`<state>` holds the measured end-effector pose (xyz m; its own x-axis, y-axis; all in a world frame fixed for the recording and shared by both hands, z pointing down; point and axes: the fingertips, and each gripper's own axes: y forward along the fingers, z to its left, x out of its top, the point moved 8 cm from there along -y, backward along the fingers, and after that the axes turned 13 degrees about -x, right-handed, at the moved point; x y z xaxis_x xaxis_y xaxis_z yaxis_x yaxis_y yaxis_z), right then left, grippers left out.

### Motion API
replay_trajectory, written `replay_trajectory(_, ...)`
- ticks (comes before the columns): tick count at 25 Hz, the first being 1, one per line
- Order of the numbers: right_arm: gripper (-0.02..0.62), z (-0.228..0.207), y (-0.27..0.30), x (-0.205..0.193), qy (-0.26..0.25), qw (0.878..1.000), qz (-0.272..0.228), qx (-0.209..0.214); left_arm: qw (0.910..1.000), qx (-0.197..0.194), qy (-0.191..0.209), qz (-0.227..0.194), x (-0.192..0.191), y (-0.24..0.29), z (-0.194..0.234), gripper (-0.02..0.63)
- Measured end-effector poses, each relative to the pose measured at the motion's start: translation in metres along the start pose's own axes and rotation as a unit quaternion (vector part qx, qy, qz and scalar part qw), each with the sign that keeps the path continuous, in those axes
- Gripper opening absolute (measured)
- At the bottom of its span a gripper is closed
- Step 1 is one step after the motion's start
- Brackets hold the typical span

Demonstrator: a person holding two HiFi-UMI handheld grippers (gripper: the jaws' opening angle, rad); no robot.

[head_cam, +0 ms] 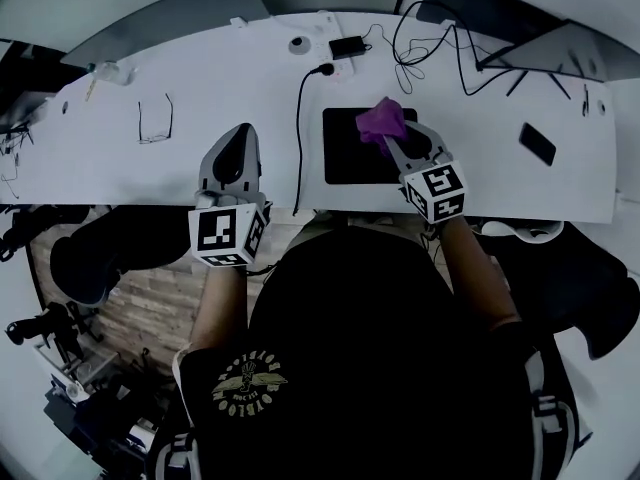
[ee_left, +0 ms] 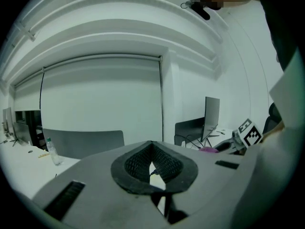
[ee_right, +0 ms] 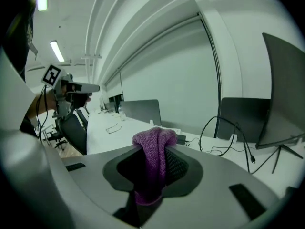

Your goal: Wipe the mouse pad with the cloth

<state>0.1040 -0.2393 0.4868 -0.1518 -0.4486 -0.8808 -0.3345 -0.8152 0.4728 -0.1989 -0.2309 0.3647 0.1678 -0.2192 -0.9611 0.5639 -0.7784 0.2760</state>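
A black mouse pad [head_cam: 350, 158] lies on the white desk [head_cam: 200, 88] in front of the person. My right gripper [head_cam: 393, 136] hovers over the pad's right half, shut on a purple cloth [head_cam: 378, 118]. The cloth's bunched end sticks out past the jaws. In the right gripper view the cloth [ee_right: 153, 151] fills the gap between the jaws and hangs down through it. My left gripper [head_cam: 237, 133] rests over the desk's front part, left of the pad, apart from it. Its jaws are shut with nothing in them, and its ribbed pads [ee_left: 138, 162] meet.
A black cable [head_cam: 299, 118] runs down the desk between the grippers, from a charger [head_cam: 349, 45] at the back. Glasses [head_cam: 155, 120] lie at left and a phone [head_cam: 537, 143] at right. Tangled cables [head_cam: 430, 48] and monitors [head_cam: 560, 43] stand at the back right. A water bottle [head_cam: 110, 71] lies far left.
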Motion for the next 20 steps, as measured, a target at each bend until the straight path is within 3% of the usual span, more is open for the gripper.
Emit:
replay_trajectory(6,0.089,0.017,0.05,-0.038,-0.019,0.998,0.063,0.013,0.9998,0.001,-0.003,0.019,-0.008,0.002,0.024,0.002)
replay_trajectory(20,0.089,0.071,0.138,-0.078,-0.041,0.988,0.138,0.059,0.999,0.017,-0.018,0.038,-0.031,-0.019,0.052,0.002)
